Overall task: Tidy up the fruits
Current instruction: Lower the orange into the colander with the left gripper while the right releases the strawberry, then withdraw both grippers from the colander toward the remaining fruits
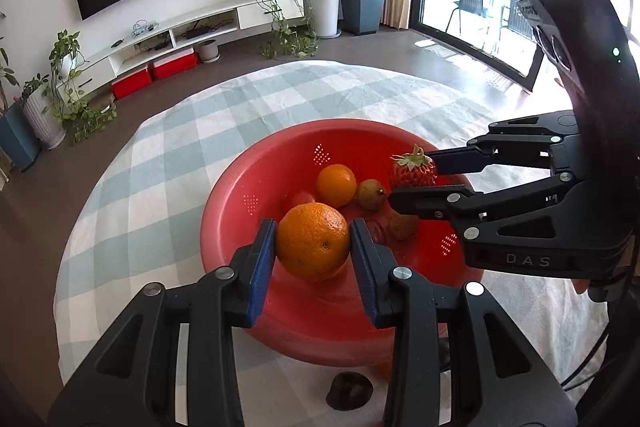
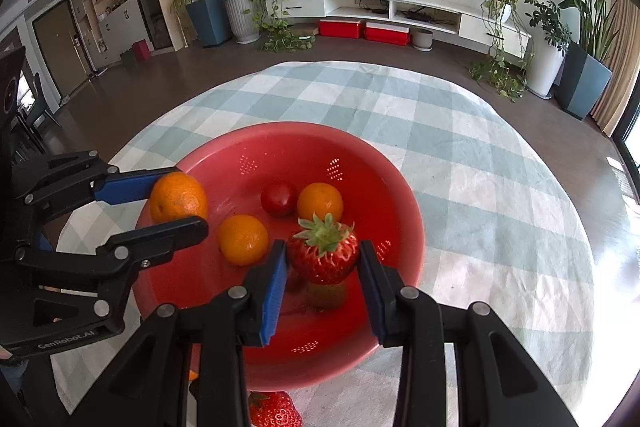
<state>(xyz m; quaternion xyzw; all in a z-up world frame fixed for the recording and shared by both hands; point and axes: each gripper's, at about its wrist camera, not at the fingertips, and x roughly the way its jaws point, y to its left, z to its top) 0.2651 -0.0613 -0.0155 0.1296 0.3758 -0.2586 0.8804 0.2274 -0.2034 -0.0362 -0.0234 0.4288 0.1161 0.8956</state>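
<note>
So both grippers have fruit clamped over the round red plastic colander bowl (image 2: 400, 187), which sits on the table with the pale green-and-white checked cloth (image 2: 460, 147), toward its near edge. The left gripper (image 1: 314, 247) has its blue-padded fingers squeezed on a big round orange (image 1: 312, 247), held above the bowl's near-left rim. The right gripper (image 2: 323, 259) is pinching a red strawberry with a green leafy cap (image 2: 323, 253) over the bowl's near-right side.

Inside the bowl there are two smaller oranges (image 2: 320, 202), a shiny red tomato-looking thing (image 2: 279, 198) and a couple of brownish fruits (image 1: 370, 194). Can't really tell what those are, kiwi maybe; from the right wrist view only one pokes out under the strawberry.

At the table's near edge, a second strawberry (image 2: 274, 410) is cut off by the frame, and a dark lumpy object (image 1: 349, 391) sits half hidden between the left gripper's arms. No idea what that one is. A sliver of something orange (image 2: 193, 375) peeks from behind the right gripper's arm too.
</note>
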